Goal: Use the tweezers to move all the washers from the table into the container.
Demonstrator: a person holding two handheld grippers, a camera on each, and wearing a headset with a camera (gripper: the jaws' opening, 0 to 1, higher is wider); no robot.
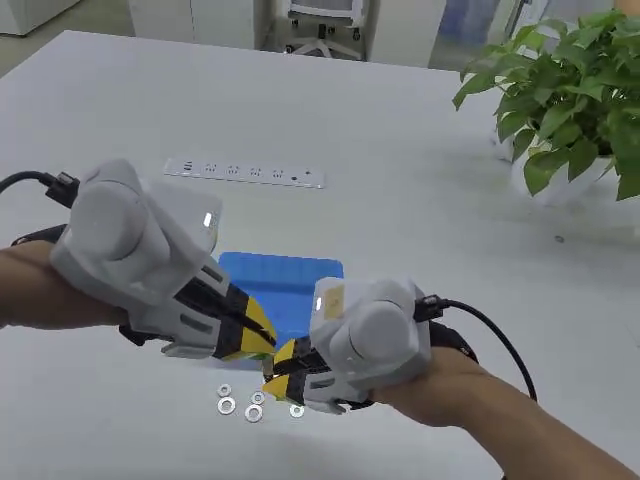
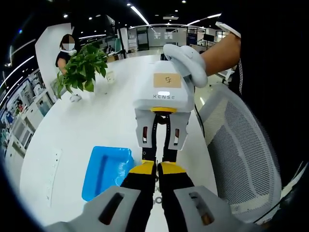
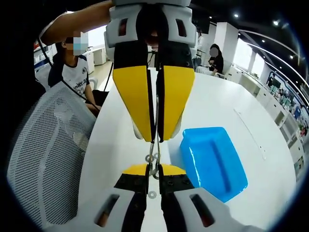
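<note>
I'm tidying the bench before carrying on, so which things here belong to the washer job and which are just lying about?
Part of the job: tweezers, washers, blue container, left gripper, right gripper.

Just lying about: power strip, potted plant, mesh chair.

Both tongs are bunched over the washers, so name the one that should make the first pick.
Right, probably. The right tongs sit directly over the washers, apparently shut on the tweezers, with the blue container just beside them. The left tongs pinch the same tweezers from the opposite side.
</note>
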